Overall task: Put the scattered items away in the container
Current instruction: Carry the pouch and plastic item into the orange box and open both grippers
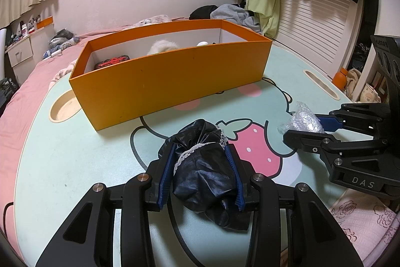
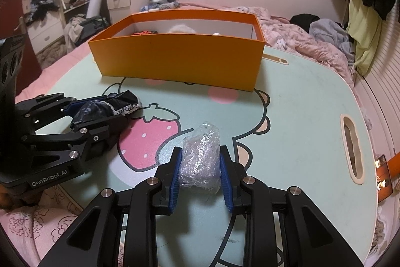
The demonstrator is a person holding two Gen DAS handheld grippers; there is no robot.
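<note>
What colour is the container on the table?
Orange outside, white inside; the container shows best in the left wrist view.

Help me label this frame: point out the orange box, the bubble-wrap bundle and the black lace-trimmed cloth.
orange box (image 1: 175,81): left wrist view, near side wall.
bubble-wrap bundle (image 2: 200,157): right wrist view, middle of the wrap.
black lace-trimmed cloth (image 1: 205,174): left wrist view, shiny middle folds.

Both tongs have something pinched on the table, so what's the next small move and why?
Probably lift both straight up. The left tongs are shut on the black pouch and the right tongs on the bubble wrap, both still low by the table, and the orange box has tall walls to clear.
</note>
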